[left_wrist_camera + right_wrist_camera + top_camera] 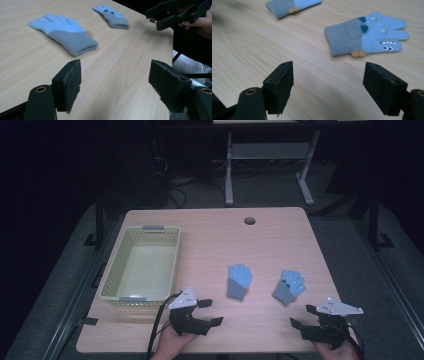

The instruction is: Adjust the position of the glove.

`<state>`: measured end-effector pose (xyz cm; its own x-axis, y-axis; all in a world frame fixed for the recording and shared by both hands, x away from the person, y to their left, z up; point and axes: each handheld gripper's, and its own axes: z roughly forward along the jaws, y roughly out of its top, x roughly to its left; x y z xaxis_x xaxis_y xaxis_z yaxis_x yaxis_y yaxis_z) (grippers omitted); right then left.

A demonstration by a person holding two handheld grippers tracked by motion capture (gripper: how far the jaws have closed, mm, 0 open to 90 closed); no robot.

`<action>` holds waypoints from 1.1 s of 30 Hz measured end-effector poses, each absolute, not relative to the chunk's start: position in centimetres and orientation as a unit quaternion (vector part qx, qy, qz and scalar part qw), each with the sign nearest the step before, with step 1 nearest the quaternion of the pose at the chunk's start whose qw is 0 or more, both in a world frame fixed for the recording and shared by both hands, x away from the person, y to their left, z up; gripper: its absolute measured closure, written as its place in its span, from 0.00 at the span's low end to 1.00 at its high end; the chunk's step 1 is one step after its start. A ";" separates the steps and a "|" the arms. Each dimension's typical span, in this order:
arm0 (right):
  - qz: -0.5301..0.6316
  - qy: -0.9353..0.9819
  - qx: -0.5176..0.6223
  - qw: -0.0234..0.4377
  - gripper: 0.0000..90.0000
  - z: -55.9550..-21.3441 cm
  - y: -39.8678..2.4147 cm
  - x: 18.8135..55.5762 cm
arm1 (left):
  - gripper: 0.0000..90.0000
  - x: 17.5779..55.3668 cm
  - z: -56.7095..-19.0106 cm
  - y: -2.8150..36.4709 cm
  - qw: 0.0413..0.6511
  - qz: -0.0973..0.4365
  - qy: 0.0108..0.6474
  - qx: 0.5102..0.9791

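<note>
From the high view, two small blue-and-grey gloves lie flat on the wooden table [210, 330], well apart from each other: the left glove [239, 281] ahead of the left gripper [214, 311], the right glove [289, 286] ahead of the right gripper [301, 316]. A pale yellow basket [116, 265] stands empty at the table's left side, just beside the left gripper, which suggests the gloves are to be gathered into it; each gripper seems set opposite its own glove so that either can reach straight forward. Both sit near the table's front edge, held by the person's hands, jaws spread wide with nothing between them. In the left gripper view, the left gripper [115, 85] has its two black pads far apart over bare wood; the left glove [66, 33] lies beyond and to the left of the gap, cuff end nearest, fingers pointing away, clear of both pads. The right glove [112, 16] lies farther off, and the right gripper [160, 18] hangs over the table's far corner. In the right gripper view, the right gripper [328, 86] is likewise wide open and empty; the right glove [365, 35], with a small toothy face on its blue part, lies ahead and slightly right of the gap, cuff toward the left pad's side, not touched. The left glove [287, 6] sits at the top edge.
</note>
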<state>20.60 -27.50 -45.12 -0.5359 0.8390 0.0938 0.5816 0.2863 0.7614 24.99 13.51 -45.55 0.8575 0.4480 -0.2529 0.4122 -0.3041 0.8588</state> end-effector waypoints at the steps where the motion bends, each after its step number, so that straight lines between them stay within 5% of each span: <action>1: 0.390 0.784 0.453 0.165 0.27 -45.1 -27.5 20.6 | 0.29 25.0 -45.6 13.5 0.528 0.016 0.268 0.806; 14: 0.403 0.779 0.455 0.153 0.27 -44.7 -27.9 21.5 | 0.29 25.2 -45.6 13.5 0.530 0.017 0.263 0.806; 33: 0.365 0.796 0.462 0.137 0.28 -42.4 -26.6 27.8 | 0.29 25.3 -45.0 14.0 0.543 0.020 0.265 0.796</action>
<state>27.79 -26.64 -42.39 -0.5352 0.8362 0.1201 0.6367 0.3058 0.7079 25.33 14.03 -45.00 0.8586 0.4442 -0.2559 0.4002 -0.2687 0.8762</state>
